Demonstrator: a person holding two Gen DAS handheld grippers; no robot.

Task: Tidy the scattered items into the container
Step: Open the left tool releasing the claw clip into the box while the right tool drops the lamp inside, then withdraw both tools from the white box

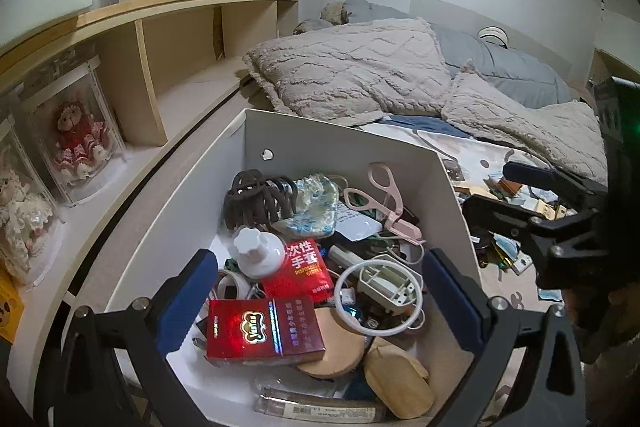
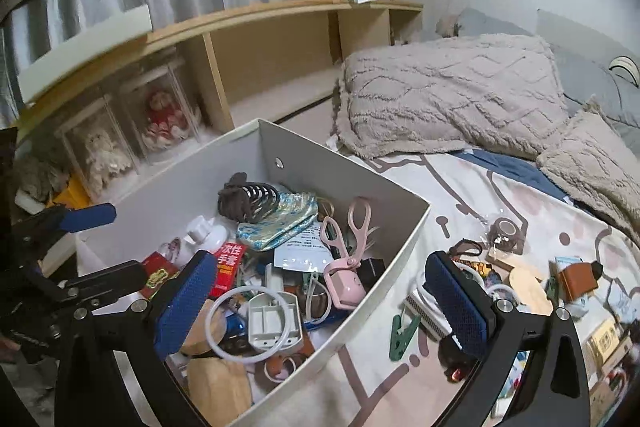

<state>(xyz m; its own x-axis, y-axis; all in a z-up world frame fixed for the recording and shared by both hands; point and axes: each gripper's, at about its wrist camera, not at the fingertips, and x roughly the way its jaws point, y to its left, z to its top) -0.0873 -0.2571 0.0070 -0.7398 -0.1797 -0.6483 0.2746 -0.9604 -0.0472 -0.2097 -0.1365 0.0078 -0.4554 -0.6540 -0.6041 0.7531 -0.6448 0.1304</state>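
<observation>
Left wrist view: our left tongs (image 1: 320,301) and right tongs (image 2: 322,301) both gape wide, gripping nothing, over the box (image 1: 424,163) on the bed (image 2: 472,187), clutter (image 2: 516,267) scattered beside it.

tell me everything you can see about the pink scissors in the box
The pink scissors look like plastic, with two oval finger loops and a blocky pink base. They lie blades shut in the white box, loops toward its far right wall, resting on a white printed packet amid the clutter. Neither gripper touches them.
</observation>
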